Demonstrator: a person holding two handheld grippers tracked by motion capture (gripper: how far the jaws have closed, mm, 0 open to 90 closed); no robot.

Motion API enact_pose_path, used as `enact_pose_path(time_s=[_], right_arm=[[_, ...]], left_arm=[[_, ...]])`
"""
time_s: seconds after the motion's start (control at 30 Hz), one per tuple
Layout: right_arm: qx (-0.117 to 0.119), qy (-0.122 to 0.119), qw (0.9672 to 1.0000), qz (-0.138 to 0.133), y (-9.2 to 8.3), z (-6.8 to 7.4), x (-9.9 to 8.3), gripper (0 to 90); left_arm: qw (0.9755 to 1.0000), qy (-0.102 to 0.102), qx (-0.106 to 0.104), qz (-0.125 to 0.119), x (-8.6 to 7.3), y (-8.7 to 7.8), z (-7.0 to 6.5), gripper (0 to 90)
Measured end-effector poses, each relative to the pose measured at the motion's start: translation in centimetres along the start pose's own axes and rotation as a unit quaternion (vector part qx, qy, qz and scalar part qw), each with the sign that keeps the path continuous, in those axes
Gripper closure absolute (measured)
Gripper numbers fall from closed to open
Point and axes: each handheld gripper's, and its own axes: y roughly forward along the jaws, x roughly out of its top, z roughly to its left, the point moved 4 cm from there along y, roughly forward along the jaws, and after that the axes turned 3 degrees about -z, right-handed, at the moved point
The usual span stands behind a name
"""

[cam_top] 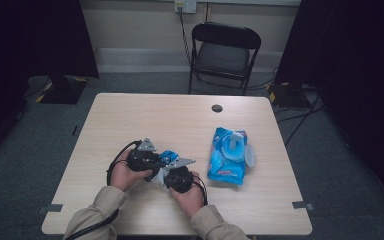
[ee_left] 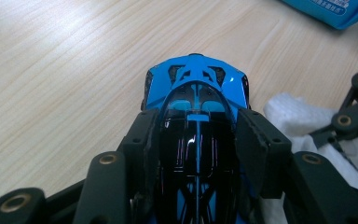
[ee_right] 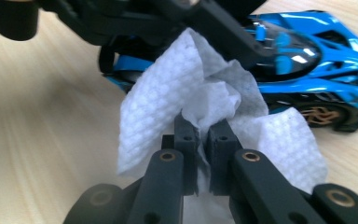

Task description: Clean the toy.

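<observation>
A blue and black toy car (ee_left: 196, 93) rests on the wooden table (cam_top: 180, 120), and my left gripper (ee_left: 198, 135) is shut on its sides, one pad on each flank. The car (ee_right: 307, 60) lies across the right gripper view, with the left gripper's black jaw over its cabin. My right gripper (ee_right: 203, 126) is shut on a crumpled white wet wipe (ee_right: 168, 98), which is pressed against the side of the car. In the high view both grippers meet near the table's front left, with the car (cam_top: 167, 156) between them. The wipe (ee_left: 298, 116) shows to the right of the car.
A blue pack of wet wipes (cam_top: 228, 155) with its lid flipped open lies to the right of the hands. A round cable hole (cam_top: 217, 108) sits near the table's far edge. A black folding chair (cam_top: 222, 52) stands behind the table.
</observation>
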Motion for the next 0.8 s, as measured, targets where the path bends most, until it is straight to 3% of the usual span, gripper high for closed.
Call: enact_pose_path(time_s=[0.8], right_arm=[[0.039,-0.017,0.9991,-0.003,1.0,2.7,0.0,85.2]], left_arm=[[1.0,-0.001,0.001,0.004,0.0,-0.1,0.0,50.6]])
